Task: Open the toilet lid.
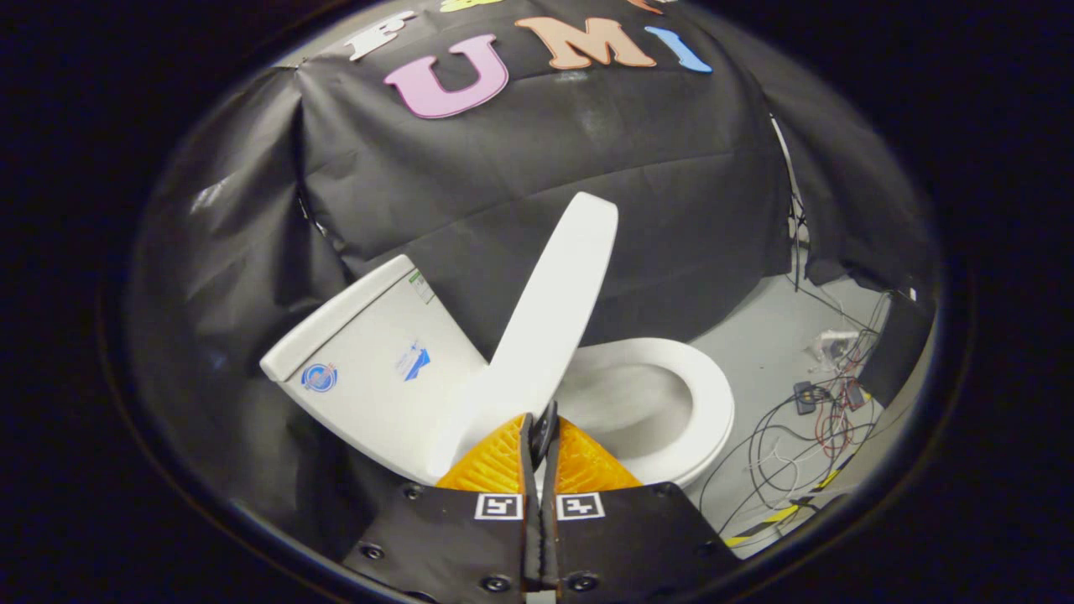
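Toilet lid (550, 310) part-raised, standing at a steep slant above the seat (701, 394) and leaning toward the tank (369, 352), which it does not yet touch. The tool (541, 436) sits just in front of the lid's near lower edge; its orange fingers (495, 461) are drawn narrow, almost together, with only a thin slit between them. Whether a sliver of the lid's edge is pinched in that slit cannot be told; the fingers look more pressed against the lid than clamped on it.

Judged step: carrying the lid the rest of the way back to the tank. To do it well, the push should follow the hinge's arc, upward and toward the tank, with contact kept low on the lid's broad face so it does not slip sideways. Slowing near the tank avoids a slam. Cables (805, 419) lie on the floor (772, 344) beyond the seat, away from the lid's path.
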The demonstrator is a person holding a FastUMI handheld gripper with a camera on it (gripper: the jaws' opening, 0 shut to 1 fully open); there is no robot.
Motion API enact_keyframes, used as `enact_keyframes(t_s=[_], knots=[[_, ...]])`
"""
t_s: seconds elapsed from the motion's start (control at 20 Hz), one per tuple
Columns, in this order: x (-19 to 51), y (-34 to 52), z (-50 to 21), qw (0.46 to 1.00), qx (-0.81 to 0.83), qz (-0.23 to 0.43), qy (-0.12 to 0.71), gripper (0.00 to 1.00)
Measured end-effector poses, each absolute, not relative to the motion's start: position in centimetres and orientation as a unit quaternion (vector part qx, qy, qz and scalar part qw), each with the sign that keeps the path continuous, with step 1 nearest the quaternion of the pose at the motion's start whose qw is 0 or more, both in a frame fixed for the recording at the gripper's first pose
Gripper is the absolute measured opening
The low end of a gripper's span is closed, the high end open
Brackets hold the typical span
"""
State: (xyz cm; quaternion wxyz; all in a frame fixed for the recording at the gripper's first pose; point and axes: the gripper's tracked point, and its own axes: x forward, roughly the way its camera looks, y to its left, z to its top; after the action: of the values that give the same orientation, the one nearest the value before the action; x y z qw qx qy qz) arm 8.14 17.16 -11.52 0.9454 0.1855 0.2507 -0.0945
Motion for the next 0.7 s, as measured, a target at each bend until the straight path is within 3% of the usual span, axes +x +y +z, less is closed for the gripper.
enact_keyframes(t_s=[0.7], knots=[[8.32,17.34,-11.08,0.953,0.166,-0.084,0.238,0.01]])
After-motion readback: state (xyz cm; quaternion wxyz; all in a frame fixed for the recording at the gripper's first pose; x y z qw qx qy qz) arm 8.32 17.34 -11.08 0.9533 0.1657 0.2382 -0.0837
